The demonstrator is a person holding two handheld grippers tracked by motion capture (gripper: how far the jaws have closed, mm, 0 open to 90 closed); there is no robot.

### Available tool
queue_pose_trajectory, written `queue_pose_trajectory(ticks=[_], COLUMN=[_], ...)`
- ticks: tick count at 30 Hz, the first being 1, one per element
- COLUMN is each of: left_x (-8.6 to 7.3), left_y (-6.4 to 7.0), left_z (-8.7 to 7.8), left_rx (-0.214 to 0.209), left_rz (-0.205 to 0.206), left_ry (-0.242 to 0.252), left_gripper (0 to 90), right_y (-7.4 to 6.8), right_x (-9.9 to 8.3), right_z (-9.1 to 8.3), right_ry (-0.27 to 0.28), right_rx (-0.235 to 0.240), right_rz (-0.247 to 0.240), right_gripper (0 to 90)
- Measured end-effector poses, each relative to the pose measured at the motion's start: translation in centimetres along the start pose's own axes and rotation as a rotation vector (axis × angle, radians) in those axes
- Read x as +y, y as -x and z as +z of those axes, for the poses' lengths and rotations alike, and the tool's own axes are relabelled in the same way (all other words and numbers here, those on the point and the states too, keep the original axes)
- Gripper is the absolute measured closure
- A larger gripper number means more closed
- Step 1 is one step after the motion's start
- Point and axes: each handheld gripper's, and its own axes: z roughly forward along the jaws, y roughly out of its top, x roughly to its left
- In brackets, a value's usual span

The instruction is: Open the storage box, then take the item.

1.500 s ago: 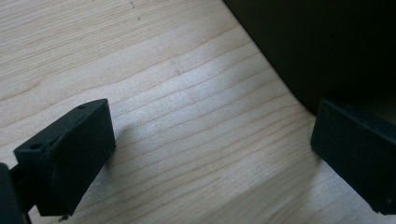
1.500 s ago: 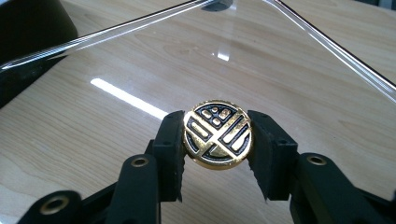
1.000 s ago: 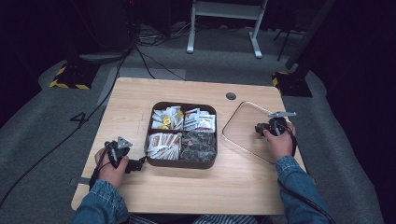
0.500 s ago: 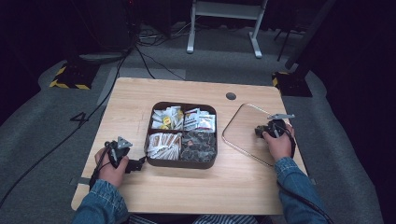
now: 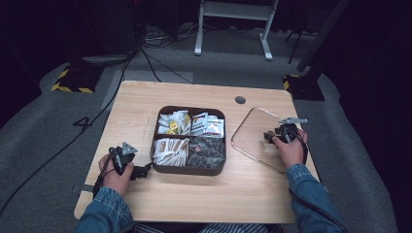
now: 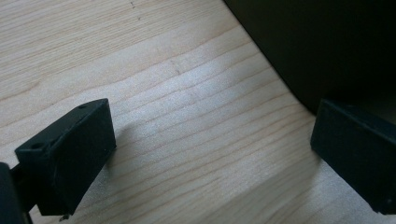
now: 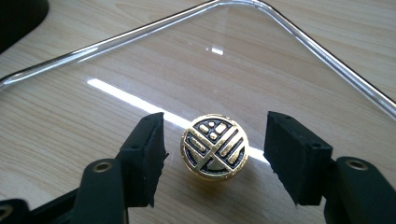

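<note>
A clear glass lid (image 5: pixel 252 131) with a metal rim (image 7: pixel 140 30) lies flat on the wooden table, right of a dark brown four-compartment box (image 5: pixel 190 170) full of packets. A round gold-and-black knob (image 7: pixel 215 145) stands at the lid's middle. My right gripper (image 7: pixel 215 161) is open, one jaw on each side of the knob with a small gap on both sides. In the high view the right gripper (image 5: pixel 268 136) sits over the lid. My left gripper (image 5: pixel 145 171) rests open on the table by the box's front left corner (image 6: pixel 317 46), with nothing between its jaws.
The box's compartments hold white, yellow and dark sachets (image 5: pixel 190 125). A round cable hole (image 5: pixel 240 100) is in the table behind the lid. Bare wood (image 5: pixel 204 199) runs along the front edge. Cables and a metal stand (image 5: pixel 233 14) are on the floor beyond.
My right gripper has edged slightly left over the lid toward the knob. The left hand and gripper have stayed put.
</note>
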Motion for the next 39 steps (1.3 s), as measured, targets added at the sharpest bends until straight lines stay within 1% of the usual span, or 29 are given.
queue_pose_trajectory(ticks=[4,6,8,12,19,22,26,29,31,33,34,38,39], left_x=[0.0,0.0,0.0,0.0,0.0,0.0,0.0,0.0,0.0,0.0,0.0,-0.1,-0.1], left_y=[0.0,0.0,0.0,0.0,0.0,0.0,0.0,0.1,0.1,0.1,0.1,0.2,0.2], left_z=[0.0,0.0,0.0,0.0,0.0,0.0,0.0,0.0,0.0,0.0,0.0,-0.1,-0.1], left_rx=[0.0,0.0,0.0,0.002,0.001,0.001,0.001,0.004,0.007,0.007,0.007,0.014,0.015], left_rz=[0.0,0.0,-0.003,-0.007,-0.007,-0.008,-0.007,-0.009,-0.011,-0.011,-0.011,-0.021,-0.02], left_ry=[0.0,0.0,-0.001,-0.002,-0.002,-0.001,-0.002,-0.001,-0.001,-0.001,-0.001,-0.001,-0.001], left_gripper=[0.2,0.2,0.2,0.0,0.0,0.0,0.0,0.0,0.0,0.0,0.0,0.0,0.0], right_y=[0.0,-0.2,-0.5,-1.3,-2.2,-2.7,-3.7,-4.7,-5.5,-6.3,-6.7,-8.4,-9.0], right_x=[0.3,0.6,1.0,2.0,3.1,3.4,4.2,5.0,5.6,6.3,6.5,7.7,8.1], right_z=[-0.5,-0.9,-1.4,-2.5,-3.5,-3.8,-4.2,-4.6,-4.7,-4.7,-4.7,-4.5,-4.4], right_ry=[0.014,0.027,0.042,0.079,0.112,0.123,0.14,0.164,0.171,0.178,0.178,0.176,0.179], right_rx=[0.002,0.01,0.015,0.038,0.074,0.092,0.121,0.15,0.167,0.185,0.19,0.224,0.236], right_rz=[0.007,-0.002,-0.016,-0.026,-0.02,-0.024,-0.042,-0.061,-0.075,-0.096,-0.098,-0.13,-0.15], right_gripper=[38.4,38.5,38.6,39.1,39.5,39.6,39.6,39.6,39.6,39.6,39.6,39.8,39.9])
